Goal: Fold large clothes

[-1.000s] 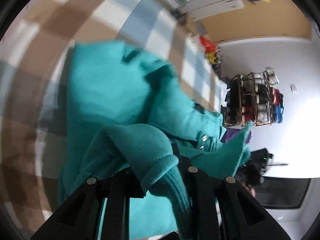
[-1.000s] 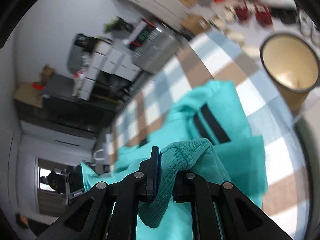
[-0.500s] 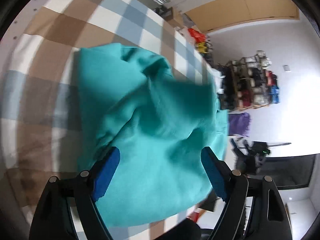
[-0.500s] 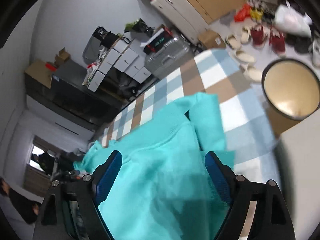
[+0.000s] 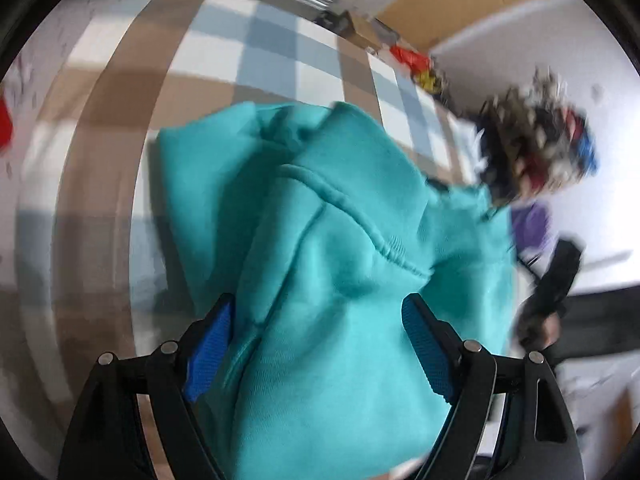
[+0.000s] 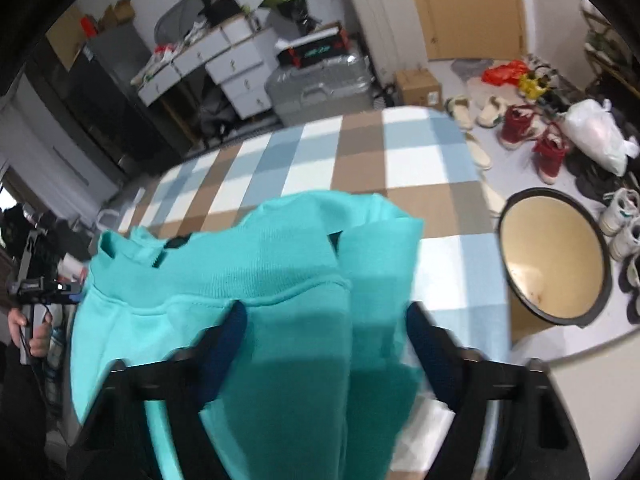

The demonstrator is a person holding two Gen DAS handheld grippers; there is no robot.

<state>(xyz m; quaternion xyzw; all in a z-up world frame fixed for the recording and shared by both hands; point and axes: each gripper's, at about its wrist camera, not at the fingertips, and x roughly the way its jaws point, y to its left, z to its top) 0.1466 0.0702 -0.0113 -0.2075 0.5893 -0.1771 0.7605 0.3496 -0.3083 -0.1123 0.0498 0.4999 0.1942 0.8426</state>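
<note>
Left gripper (image 5: pixel 316 344) spread wide, right gripper (image 6: pixel 324 336) closing, neither gripping teal sweatshirt (image 5: pixel 332 240).

Teal garment under the closing right claw

The right claw (image 6: pixel 322 344) closes its jaws, pads clear of the teal garment (image 6: pixel 248 280) spread on the checked worktop (image 6: pixel 360 160). A round tub (image 6: pixel 554 256) stands at three o'clock.
</note>
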